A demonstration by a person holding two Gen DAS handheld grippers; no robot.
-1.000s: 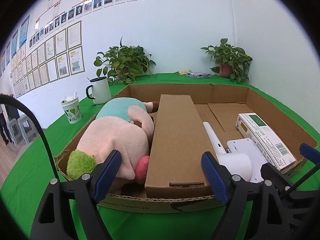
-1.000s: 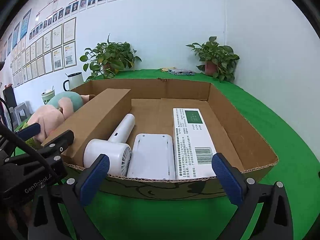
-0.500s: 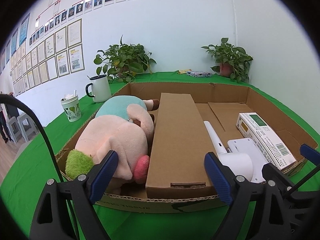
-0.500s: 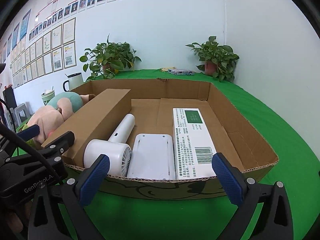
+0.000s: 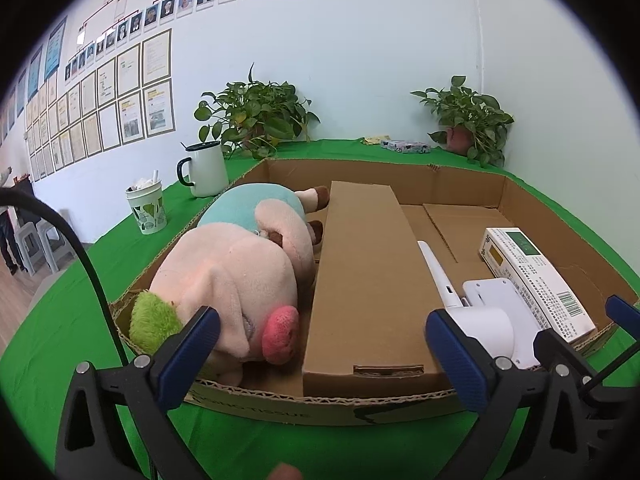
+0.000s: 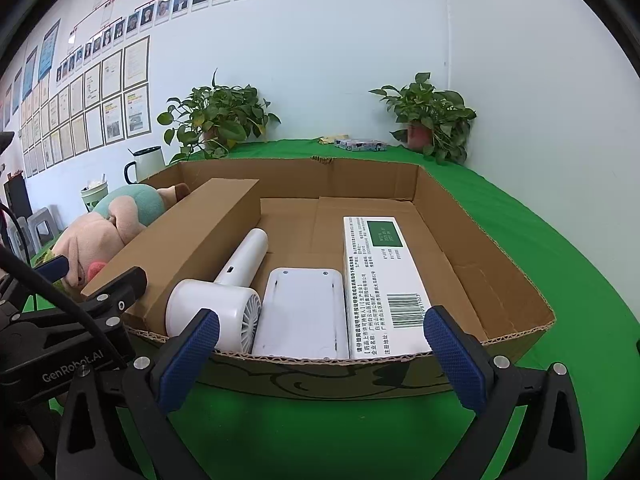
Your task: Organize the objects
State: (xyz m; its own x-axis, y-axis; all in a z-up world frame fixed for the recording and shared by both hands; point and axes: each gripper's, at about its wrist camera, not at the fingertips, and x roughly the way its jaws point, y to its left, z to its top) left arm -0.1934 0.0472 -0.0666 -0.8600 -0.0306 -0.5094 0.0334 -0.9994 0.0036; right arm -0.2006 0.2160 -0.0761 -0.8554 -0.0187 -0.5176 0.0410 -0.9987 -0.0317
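Objects lay packed in an open cardboard tray (image 5: 384, 168) on the green counter (image 5: 60, 320). In the left wrist view, a pink plush toy (image 5: 240, 276) filled the 9 o'clock side, touching a long brown carton (image 5: 368, 280) at centre; a white hair dryer (image 5: 476, 316) showed at 4 o'clock. The left gripper (image 5: 320, 354) hovered level before the near wall, fingers wide apart, holding nothing.

In the right wrist view, the hair dryer (image 6: 224, 300), a flat white device (image 6: 300, 314) and a printed medicine box (image 6: 384, 284) lay side by side. The right gripper (image 6: 320, 354) was likewise spread and empty. The sorting looked nearly finished; any further move would call for reaching over the wall.
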